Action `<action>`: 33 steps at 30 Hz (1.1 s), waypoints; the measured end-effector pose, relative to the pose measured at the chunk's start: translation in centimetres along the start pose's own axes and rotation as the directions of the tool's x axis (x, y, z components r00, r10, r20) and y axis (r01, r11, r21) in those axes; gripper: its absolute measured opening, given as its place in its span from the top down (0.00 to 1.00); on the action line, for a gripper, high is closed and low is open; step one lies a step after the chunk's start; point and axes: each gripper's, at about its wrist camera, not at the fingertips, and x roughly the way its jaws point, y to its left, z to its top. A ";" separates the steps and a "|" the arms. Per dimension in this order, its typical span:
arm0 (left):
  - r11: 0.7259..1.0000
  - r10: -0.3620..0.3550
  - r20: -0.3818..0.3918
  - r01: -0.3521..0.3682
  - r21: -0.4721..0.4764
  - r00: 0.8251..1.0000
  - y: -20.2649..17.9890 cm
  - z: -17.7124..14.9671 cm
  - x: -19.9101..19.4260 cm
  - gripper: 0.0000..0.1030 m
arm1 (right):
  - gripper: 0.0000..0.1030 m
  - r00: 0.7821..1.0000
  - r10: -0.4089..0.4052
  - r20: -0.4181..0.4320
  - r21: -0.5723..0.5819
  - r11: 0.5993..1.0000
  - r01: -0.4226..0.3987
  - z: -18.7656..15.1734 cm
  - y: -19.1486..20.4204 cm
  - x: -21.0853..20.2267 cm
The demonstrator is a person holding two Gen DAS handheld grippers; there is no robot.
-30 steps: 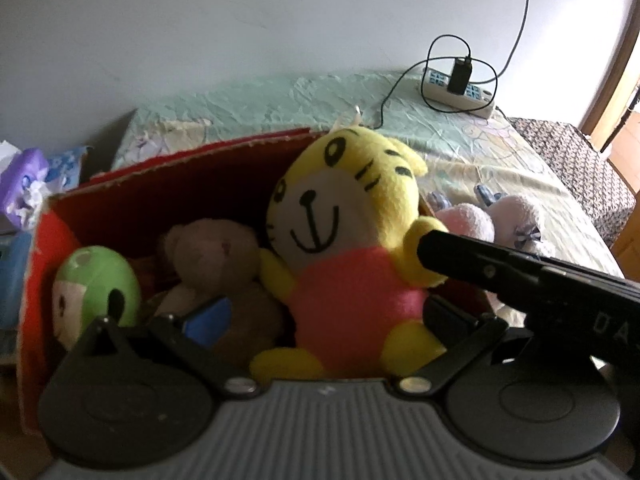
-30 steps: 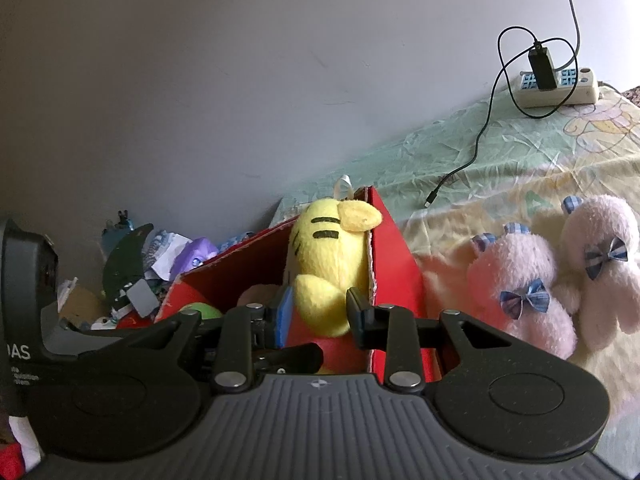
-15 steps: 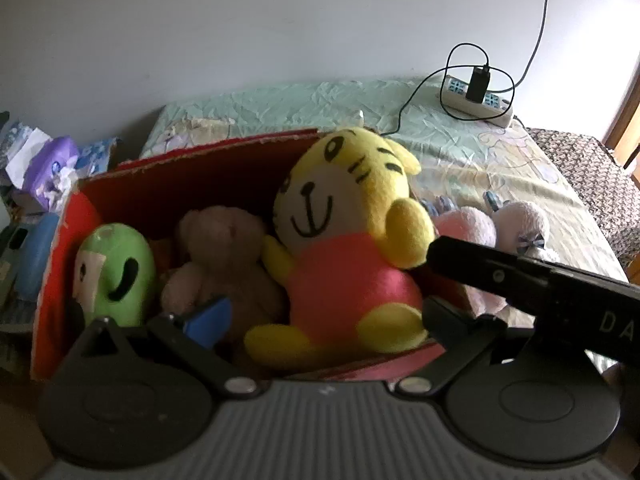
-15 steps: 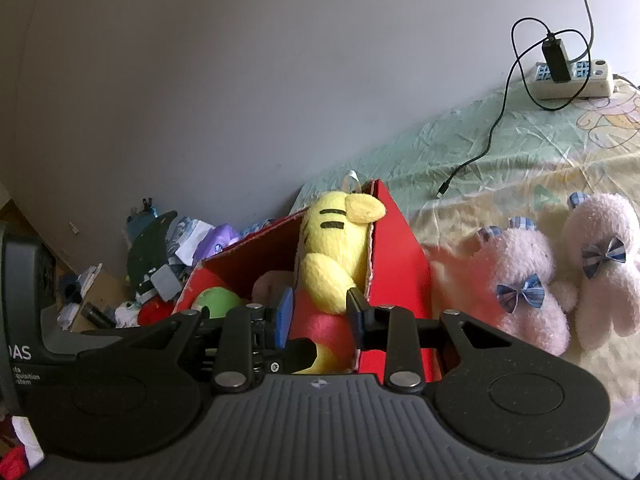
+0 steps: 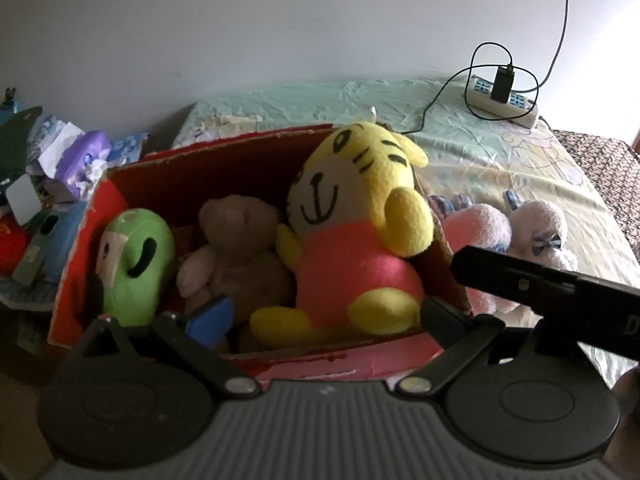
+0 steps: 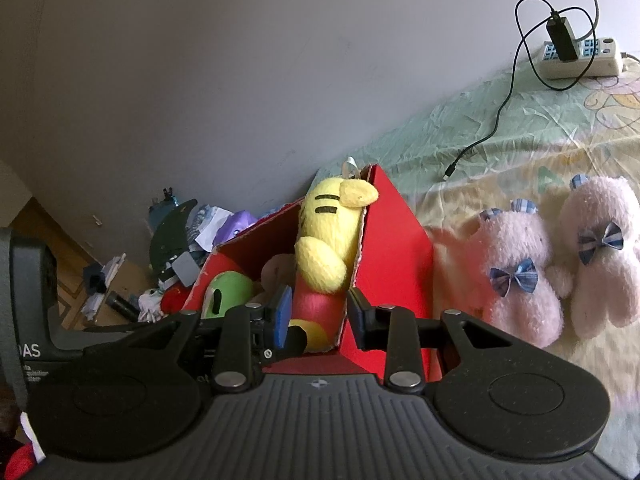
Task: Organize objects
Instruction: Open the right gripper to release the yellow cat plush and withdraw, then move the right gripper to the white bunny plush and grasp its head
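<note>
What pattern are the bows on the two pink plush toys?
Blue-and-white plaid bows, clearest in the right wrist view.

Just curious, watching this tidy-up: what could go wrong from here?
1. The yellow tiger leans on the red box's side wall, arm over the rim; a nudge might tip it out.
2. The box looks nearly full, so the two pink bears on the bed may not fit.

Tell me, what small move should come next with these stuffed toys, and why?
Probably swing the right gripper toward the nearer pink bear: it and its twin lie on the bedsheet outside the red box, while the yellow tiger, brown bear and green toy already sit inside.
</note>
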 end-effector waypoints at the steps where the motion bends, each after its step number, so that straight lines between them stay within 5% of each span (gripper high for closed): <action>1: 1.000 0.006 0.000 -0.006 -0.002 1.000 -0.1 -0.1 -0.1 0.03 | 0.68 1.000 0.003 -0.003 0.001 1.000 -0.003 0.0 -0.1 -0.1; 15: 0.999 0.034 0.057 -0.035 0.008 0.998 -2.9 -0.8 -3.1 0.03 | 0.63 1.000 -0.004 0.001 0.017 1.000 0.004 0.2 -3.0 -3.6; 24: 0.993 -0.087 0.096 0.079 0.085 0.991 -8.3 -0.6 -4.1 0.03 | 0.63 0.994 -0.104 0.010 0.108 0.989 0.103 0.1 -8.2 -6.8; 33: 0.967 -0.208 0.036 0.200 0.156 0.977 -14.2 -0.5 -1.1 0.06 | 0.62 0.983 -0.182 0.016 0.179 0.968 0.176 0.4 -12.7 -9.2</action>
